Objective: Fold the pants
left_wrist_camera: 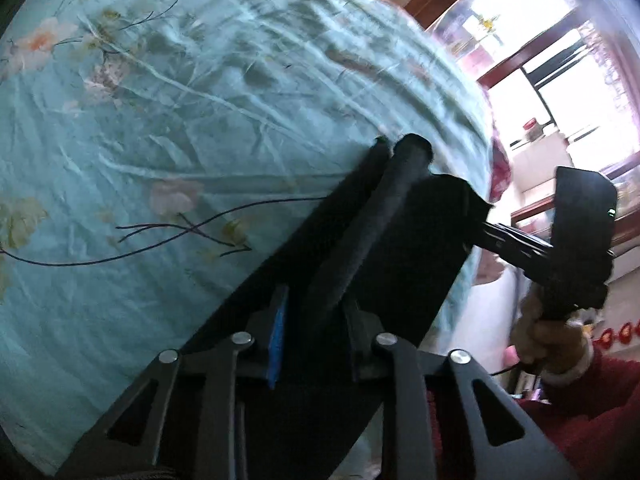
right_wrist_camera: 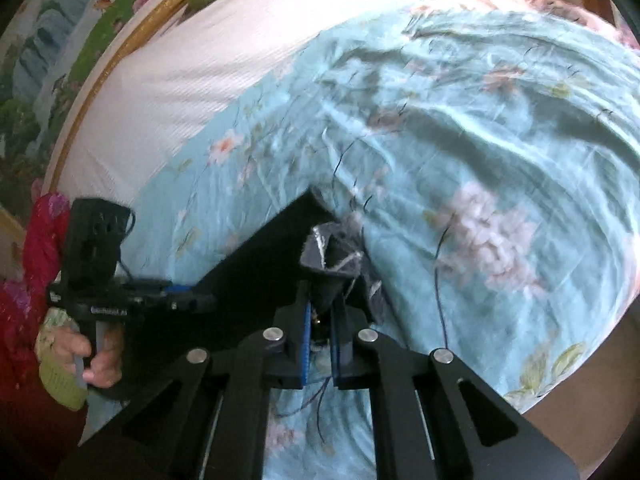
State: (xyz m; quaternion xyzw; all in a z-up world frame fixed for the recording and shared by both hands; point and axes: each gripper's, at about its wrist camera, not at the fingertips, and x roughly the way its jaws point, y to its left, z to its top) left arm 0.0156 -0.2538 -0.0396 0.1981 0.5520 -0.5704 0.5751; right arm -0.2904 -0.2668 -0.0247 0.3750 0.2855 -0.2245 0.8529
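Over the bed, the black pants hang stretched between both tools: the left tool clamps one bunched edge, the right tool pinches another. Their long axis runs tool to tool; bare sheet beyond leaves room to lay them down.

Left gripper and right gripper both angle downward, jaws clamped on dark cloth, each held by a hand.

Two close wrist fisheyes angled down along their tongs, sharing the floral bedsheet
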